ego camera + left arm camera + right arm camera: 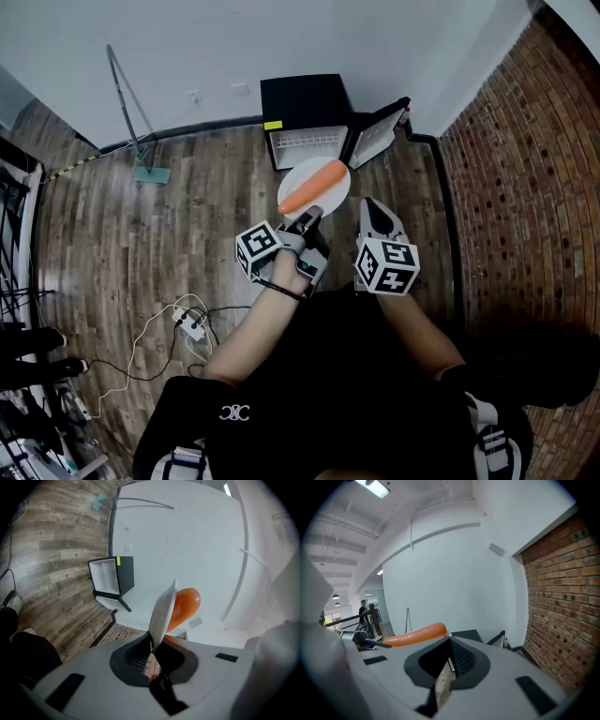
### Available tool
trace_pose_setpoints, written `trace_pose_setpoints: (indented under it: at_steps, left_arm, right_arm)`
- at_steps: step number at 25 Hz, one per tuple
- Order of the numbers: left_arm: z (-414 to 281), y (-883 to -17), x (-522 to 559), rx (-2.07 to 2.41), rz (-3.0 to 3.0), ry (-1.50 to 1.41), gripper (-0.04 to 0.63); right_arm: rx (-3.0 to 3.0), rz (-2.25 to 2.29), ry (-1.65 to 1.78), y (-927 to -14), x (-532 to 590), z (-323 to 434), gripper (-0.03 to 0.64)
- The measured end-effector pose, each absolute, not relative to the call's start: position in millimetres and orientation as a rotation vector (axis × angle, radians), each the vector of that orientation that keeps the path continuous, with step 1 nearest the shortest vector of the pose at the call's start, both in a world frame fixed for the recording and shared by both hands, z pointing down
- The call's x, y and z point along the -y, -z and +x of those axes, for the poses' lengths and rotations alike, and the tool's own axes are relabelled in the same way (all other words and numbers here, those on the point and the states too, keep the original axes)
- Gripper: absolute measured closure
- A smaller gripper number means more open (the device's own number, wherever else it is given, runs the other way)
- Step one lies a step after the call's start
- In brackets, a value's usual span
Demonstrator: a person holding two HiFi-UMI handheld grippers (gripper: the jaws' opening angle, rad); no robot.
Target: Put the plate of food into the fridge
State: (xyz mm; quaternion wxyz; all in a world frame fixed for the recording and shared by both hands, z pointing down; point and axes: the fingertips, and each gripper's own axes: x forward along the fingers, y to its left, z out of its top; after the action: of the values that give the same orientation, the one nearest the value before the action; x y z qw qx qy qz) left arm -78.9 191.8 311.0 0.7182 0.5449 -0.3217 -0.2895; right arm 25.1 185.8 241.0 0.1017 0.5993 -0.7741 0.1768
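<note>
- Bright, even indoor light: the white wall (216, 47) shows no glare, and shadows on the wooden floor (141, 253) are faint.
- A ceiling lamp (375, 487) glows at the top of the right gripper view.
- Both gripper views are fisheye with black corners; the brick wall (562, 602) bows.
- Close to the lens, the plate (161, 616) edge looks soft.

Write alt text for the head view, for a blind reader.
Seen from above, the left gripper grips a white plate carrying a carrot by its rim, above a wooden floor. Ahead, a small black fridge stands open against the white wall; the right gripper is alongside, holding nothing.
</note>
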Motion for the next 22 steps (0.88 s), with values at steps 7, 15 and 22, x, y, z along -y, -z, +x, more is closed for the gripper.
trace_pose_setpoints:
  at_steps: [7,15,22]
  left_arm:
    - [-80.9,-325.1,-185.0,0.708,1.175,0.617,0.574]
    - [-70.0,-345.7,-124.7,0.753,1.141,0.591,0.574]
    - [-58.8,-341.8,-51.4,0.799,1.146,0.629,0.574]
  right_arm:
    - [2.259,1.784,-0.54,-248.8,-176.4,27.2,0.603]
    - [2.271,1.766,-0.593,-268.8,-104.4,46.2,0.603]
    - [2.318,1.707,-0.621,-270.2,-22.3,66.3,0.603]
